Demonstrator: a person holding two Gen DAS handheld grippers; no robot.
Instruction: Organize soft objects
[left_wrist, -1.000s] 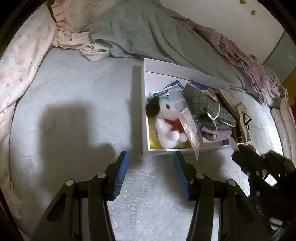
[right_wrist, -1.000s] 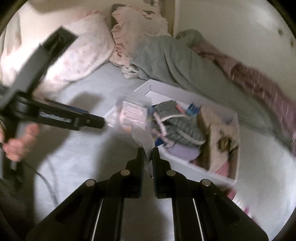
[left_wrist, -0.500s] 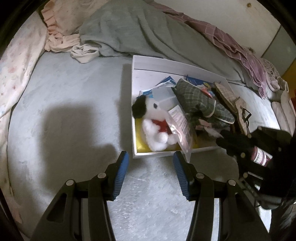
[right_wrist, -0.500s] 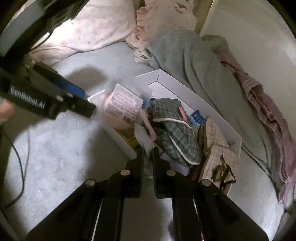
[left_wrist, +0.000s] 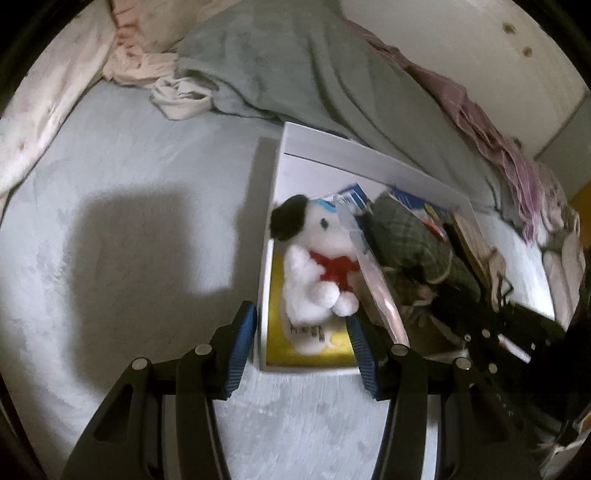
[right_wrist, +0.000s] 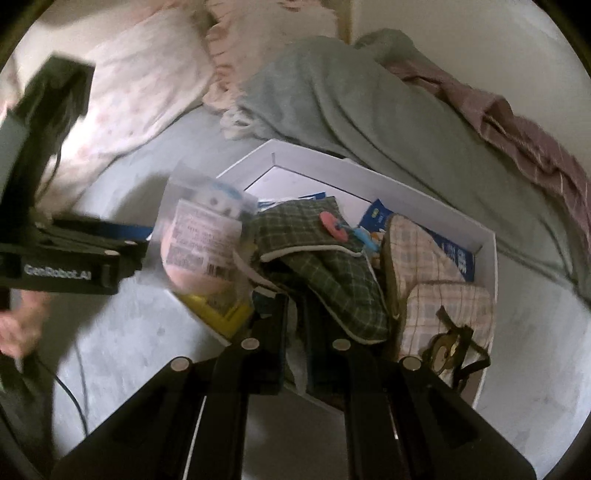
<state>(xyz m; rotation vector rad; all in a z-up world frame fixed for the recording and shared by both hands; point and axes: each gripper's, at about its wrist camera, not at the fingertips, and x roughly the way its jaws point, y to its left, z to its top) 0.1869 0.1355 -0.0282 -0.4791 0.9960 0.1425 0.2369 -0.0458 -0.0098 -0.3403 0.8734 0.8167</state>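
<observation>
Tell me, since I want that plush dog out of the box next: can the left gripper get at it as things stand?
Probably yes. The left gripper is open and aimed at the plush dog, which lies exposed at the near end of the white box. Only the clear plastic bag leans along one side.

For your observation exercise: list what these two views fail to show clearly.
- Right tool, right view: what it grips is hidden by its own fingers.
- Bag label, right view: print blurred.
- Yellow item, left view: mostly under the plush dog.
- Box right end, left view: blocked by the right tool.
</observation>
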